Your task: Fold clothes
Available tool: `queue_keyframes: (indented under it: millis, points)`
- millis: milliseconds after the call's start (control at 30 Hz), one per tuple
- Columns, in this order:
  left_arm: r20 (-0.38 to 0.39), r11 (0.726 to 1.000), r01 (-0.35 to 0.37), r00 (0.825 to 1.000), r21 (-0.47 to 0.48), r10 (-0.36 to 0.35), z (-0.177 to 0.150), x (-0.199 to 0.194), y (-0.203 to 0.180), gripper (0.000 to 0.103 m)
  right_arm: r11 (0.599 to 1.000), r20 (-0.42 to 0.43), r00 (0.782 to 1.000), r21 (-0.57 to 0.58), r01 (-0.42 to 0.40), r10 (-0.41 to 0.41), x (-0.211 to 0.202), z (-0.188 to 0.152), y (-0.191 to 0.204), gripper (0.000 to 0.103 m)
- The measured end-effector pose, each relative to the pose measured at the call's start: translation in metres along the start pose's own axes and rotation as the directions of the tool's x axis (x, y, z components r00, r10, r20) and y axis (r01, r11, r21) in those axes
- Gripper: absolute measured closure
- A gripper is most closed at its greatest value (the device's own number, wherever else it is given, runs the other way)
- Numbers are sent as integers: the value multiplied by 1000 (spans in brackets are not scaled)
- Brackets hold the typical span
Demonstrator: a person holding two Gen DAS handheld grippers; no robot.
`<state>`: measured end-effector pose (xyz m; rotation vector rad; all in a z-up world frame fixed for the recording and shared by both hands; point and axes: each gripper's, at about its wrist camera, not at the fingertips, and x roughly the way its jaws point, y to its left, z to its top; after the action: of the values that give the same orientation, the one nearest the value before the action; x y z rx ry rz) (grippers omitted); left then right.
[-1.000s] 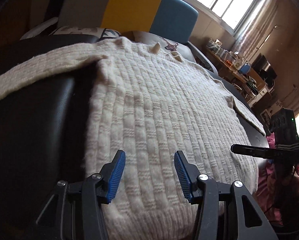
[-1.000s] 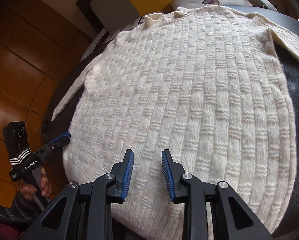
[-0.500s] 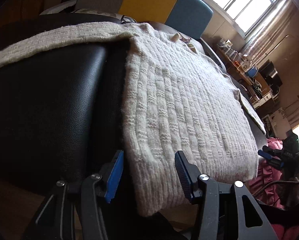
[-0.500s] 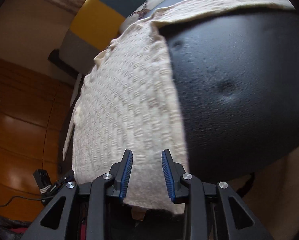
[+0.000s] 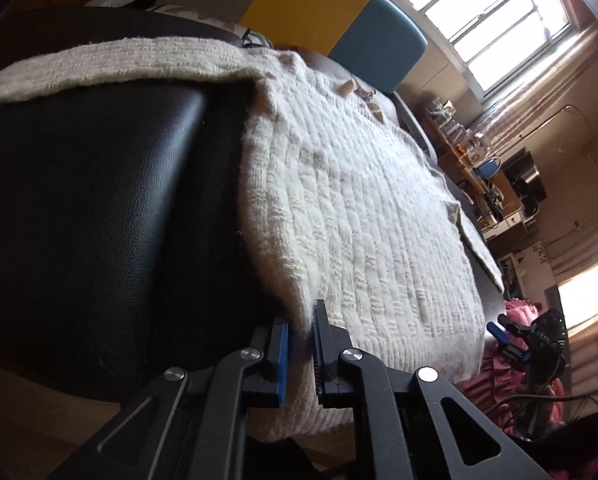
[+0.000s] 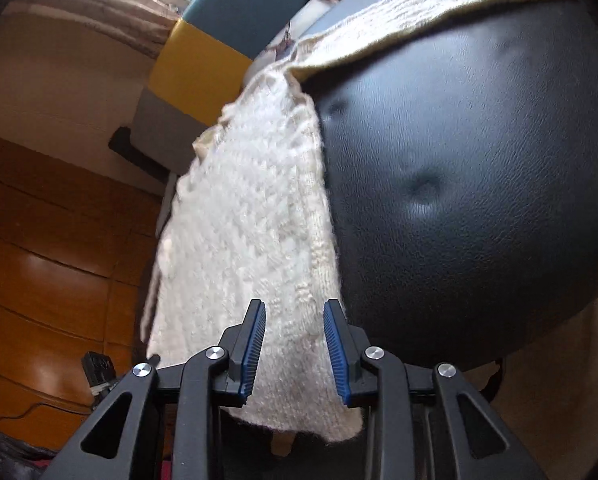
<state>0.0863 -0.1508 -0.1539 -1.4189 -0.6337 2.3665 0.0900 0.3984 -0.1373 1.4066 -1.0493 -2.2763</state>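
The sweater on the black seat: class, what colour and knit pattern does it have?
Cream sweater, knitted in a ribbed basket-weave block pattern; clearest in the left wrist view.

A lived-in home room is shown. A padded black leather seat (image 5: 99,200) is backed by a headboard in grey, yellow and blue panels (image 5: 339,12). Daylight is admitted through a barred window (image 5: 495,20) with curtains, and a cluttered side table (image 5: 483,184) of jars is seen beside wooden panelling (image 6: 39,260).

Cream basket-weave knit sweater (image 5: 359,208), black leather cushion (image 5: 99,200), yellow and blue headboard (image 5: 339,16), blue gripper pads (image 6: 253,344)
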Motion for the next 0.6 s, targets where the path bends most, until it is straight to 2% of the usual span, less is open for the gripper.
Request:
queue_keyframes:
  millis: [133,200,267,333,433,533,567,600]
  points:
    - [-6,1000,0,1000,-11,0,-1,3,4,93,999,-1,1000,-38,9,-9,2,-1,6,73]
    - [-11,1000,-8,1000,1,8,1,2,2,93,998,-3,1000,-54,-31,31,0,-1,9,73]
    - [-17,997,-62,998,45,62,1,3,-2,93,990,-20,999,-134,34,-37,4,-2,17,76]
    - [-34,996,-68,997,50,69,3,5,-2,92,963,-44,986,-225,147,-161,11,-5,20,85]
    - [-55,996,-80,995,45,82,9,2,1,87,967,-55,983,-195,163,-177,7,0,16,91]
    - [-47,995,-97,994,-7,96,20,-10,9,77,1000,-32,999,3,-2,2,-10,17,-4,75]
    - [-25,994,-108,994,-19,108,26,-15,11,75,997,36,998,56,-47,45,-23,25,-13,74]
    - [-2,992,-119,993,-29,119,33,-21,12,72,993,117,992,101,-59,47,-36,33,-24,74]
